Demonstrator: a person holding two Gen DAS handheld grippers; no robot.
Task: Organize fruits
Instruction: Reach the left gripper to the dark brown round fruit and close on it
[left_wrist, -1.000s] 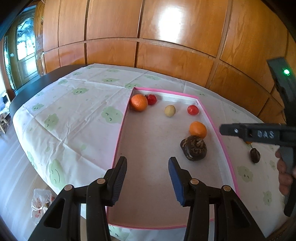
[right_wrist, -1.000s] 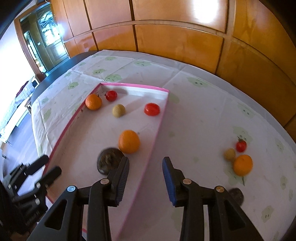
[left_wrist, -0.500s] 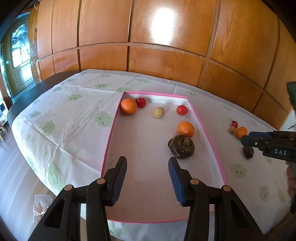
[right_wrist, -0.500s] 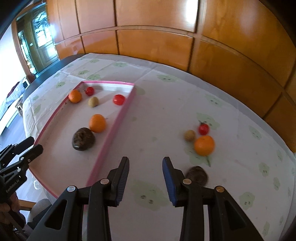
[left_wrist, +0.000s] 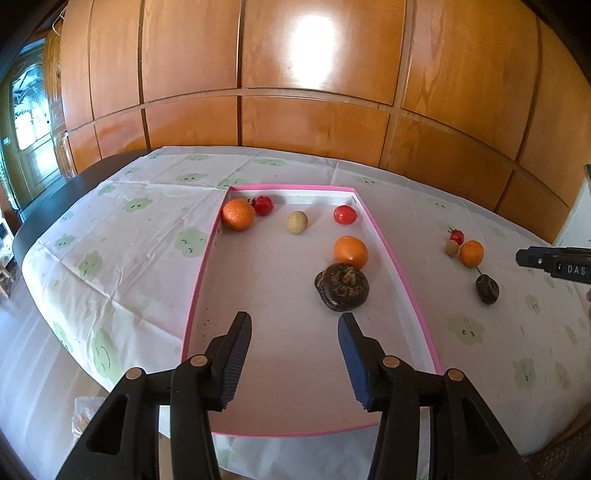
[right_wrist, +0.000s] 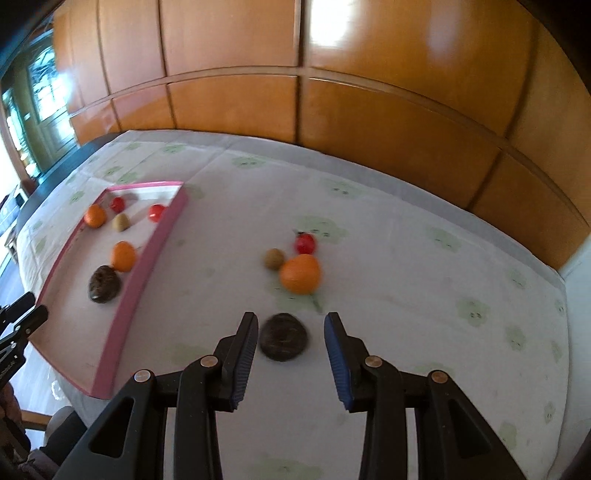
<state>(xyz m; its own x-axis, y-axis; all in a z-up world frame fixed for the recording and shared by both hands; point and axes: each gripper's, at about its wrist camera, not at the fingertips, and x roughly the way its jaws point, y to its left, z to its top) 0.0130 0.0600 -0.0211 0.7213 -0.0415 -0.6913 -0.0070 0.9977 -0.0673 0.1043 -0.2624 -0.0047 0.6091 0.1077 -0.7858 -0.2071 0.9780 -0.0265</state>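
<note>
Basically mid-pickup: right gripper (right_wrist: 290, 341) open-fingered around the dark brown wrinkly round fruit (right_wrist: 283, 342) on the white cloud-print tablecloth (right_wrist: 406, 258), left gripper (left_wrist: 294, 341) spread wide, empty over the pink-rimmed shallow tray (left_wrist: 391, 254), next probably squeeze, lift, carry trayward.

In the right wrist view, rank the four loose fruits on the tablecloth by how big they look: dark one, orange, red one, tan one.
1. Dark brown wrinkled round fruit, between the open right gripper fingers; nearest the camera, which may flatter it.
2. Round orange fruit, nearly as big.
3 and 4. Small red tomato-like fruit and small tan round fruit look alike; blur prevents ranking.
</note>
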